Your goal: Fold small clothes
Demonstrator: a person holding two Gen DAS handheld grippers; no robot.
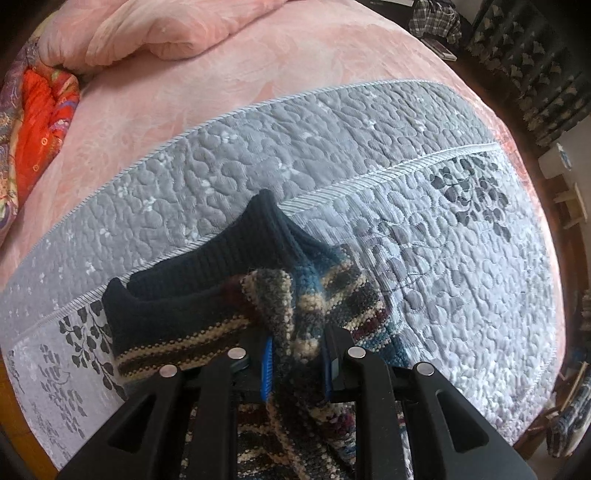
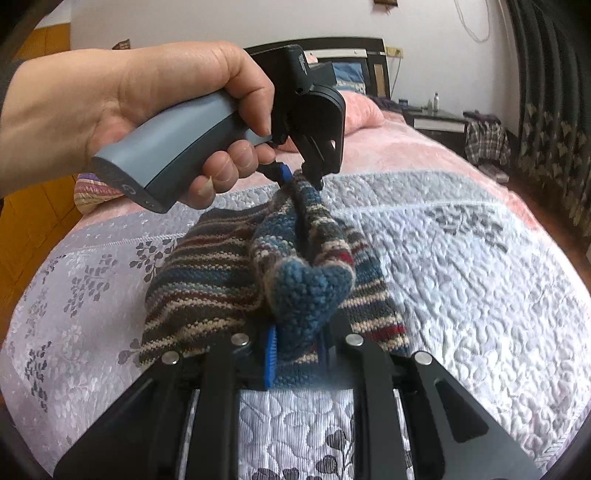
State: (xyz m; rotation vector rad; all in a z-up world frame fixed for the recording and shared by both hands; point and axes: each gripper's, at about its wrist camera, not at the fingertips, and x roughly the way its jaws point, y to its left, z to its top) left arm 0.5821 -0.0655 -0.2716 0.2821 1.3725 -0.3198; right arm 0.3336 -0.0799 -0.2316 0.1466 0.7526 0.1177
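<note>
Pink bedding [image 1: 258, 74] covers the bed, with a grey quilted mat [image 1: 332, 140] spread across it, leaf prints along its near edge. At the bed's left side, in the left wrist view, an orange-red patterned cloth [image 1: 40, 122] lies bunched next to a rumpled pink quilt [image 1: 162, 33]. On the mat sits the striped knit garment [image 1: 207, 295], a small piece with navy ribbed cuffs and bands of cream, maroon and teal. The left claw [image 1: 295, 365] is closed on a raised fold of the garment, the knit pinched between its blue-padded fingers [image 1: 266, 369]. In the right wrist view, a hand [image 2: 122, 96] at the left grips the grey handle of the left claw [image 2: 301, 177], whose tips clamp the far end of the garment [image 2: 207, 266] and hold it lifted above the mat [image 2: 461, 258]. Nearer the camera, the right claw [image 2: 295, 354] clamps the teal end of the same garment, so the knit hangs stretched between the two claws while its left part rests on the mat. Toward the bed's far right corner stand a dark nightstand [image 2: 436, 120] and a plaid cloth [image 2: 484, 140], and dark patterned curtains [image 2: 554, 122] hang at the right.
</note>
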